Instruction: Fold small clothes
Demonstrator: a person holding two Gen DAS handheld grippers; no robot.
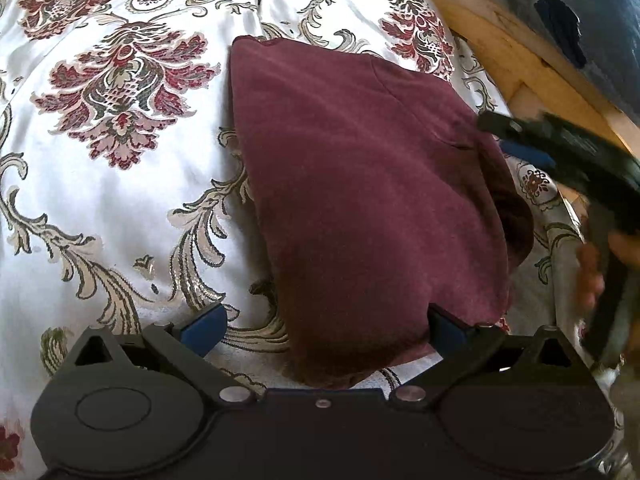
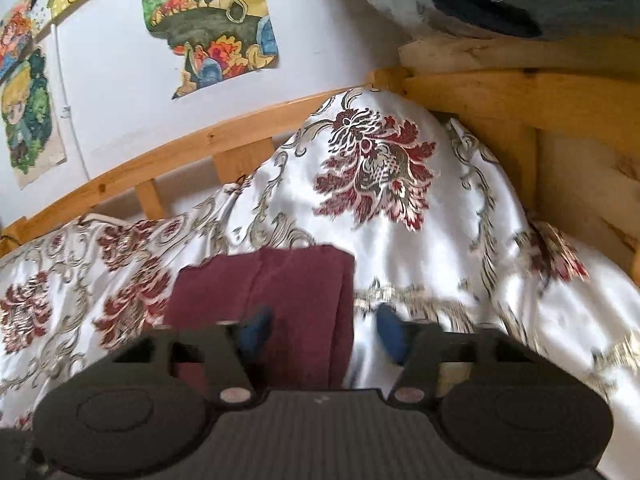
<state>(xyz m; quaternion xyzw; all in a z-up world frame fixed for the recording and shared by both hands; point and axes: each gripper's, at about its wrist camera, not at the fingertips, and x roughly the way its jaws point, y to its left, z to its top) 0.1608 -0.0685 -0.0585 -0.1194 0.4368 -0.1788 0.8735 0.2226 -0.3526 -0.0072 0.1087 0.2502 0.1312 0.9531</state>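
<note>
A small maroon garment point(image 1: 368, 200) lies folded on the white floral bedspread point(image 1: 104, 208). My left gripper point(image 1: 324, 324) is open, its jaws wide apart on either side of the garment's near end; the right blue pad point(image 1: 446, 326) touches the cloth's edge. My right gripper point(image 1: 560, 156) shows blurred at the garment's right side in the left wrist view. In the right wrist view the right gripper point(image 2: 324, 330) is open above the garment's right edge point(image 2: 280, 304), its left pad over the maroon cloth and its right pad over the bedspread point(image 2: 400, 208).
A wooden bed frame point(image 2: 200, 148) runs along the far side and the right point(image 2: 520, 96). A white wall with colourful pictures point(image 2: 216, 20) stands behind. A grey-blue cushion point(image 1: 580, 20) lies at the upper right.
</note>
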